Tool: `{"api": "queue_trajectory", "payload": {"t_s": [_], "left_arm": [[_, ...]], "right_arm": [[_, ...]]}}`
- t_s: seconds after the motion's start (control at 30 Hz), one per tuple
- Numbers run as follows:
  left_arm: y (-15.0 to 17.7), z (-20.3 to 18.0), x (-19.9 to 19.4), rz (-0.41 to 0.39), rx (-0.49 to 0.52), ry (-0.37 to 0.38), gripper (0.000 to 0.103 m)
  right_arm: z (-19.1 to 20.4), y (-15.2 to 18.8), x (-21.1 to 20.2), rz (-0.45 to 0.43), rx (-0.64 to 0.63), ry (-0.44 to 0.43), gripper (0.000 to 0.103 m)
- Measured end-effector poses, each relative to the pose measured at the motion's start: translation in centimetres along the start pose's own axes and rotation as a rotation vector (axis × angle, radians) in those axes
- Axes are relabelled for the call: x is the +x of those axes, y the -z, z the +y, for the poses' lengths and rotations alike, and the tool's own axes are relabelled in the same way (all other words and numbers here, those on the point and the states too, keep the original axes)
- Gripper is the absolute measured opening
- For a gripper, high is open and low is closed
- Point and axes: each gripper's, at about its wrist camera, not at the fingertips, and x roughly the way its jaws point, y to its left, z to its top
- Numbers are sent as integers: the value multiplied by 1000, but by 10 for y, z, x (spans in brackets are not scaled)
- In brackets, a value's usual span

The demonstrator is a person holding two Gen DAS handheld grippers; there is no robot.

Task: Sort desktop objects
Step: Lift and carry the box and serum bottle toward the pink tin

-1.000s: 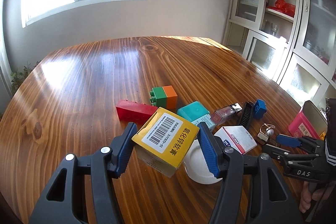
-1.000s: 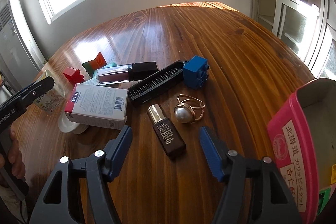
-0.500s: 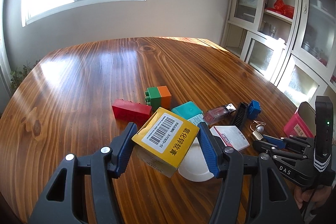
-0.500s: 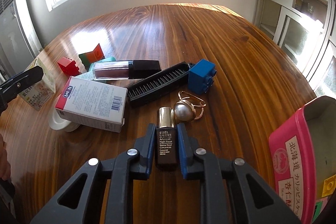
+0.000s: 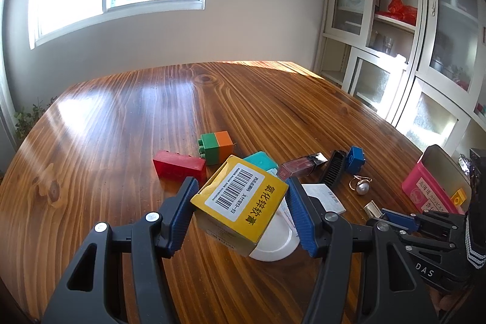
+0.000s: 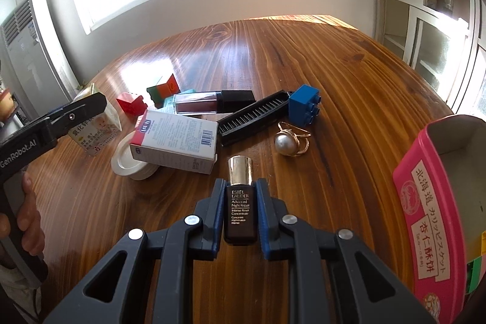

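On the left, above the desk [image 5: 121, 126], the yellow carton [image 5: 240, 202] is clamped across its thin, crushable sides by the left tongs [image 5: 240, 214]. To the right, the small serum bottle [image 6: 240, 211], judged hard and slippery glass, is pinched mid-body by the right tongs [image 6: 240, 217].

The table [image 6: 303, 56] is glossy varnished wood with strong grain. On it, the blocks [image 5: 216, 144] are smooth plastic and the yellow box [image 5: 243, 199] is printed cardboard. The dark bottle [image 6: 240, 210] looks glossy with a shiny metallic cap; the ring [image 6: 287, 142] beside it carries a lustrous pearl.
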Motion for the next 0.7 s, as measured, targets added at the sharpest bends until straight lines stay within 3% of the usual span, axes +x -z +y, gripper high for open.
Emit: {"api": "queue_trajectory", "payload": {"t_s": [0.47, 0.7], "left_arm": [[3, -27, -16, -37, 45, 0, 63], [6, -46, -26, -52, 64, 35, 63]], "right_arm": [[-5, 7, -51, -98, 48, 0, 22], [-20, 14, -74, -144, 97, 26, 22]]}}
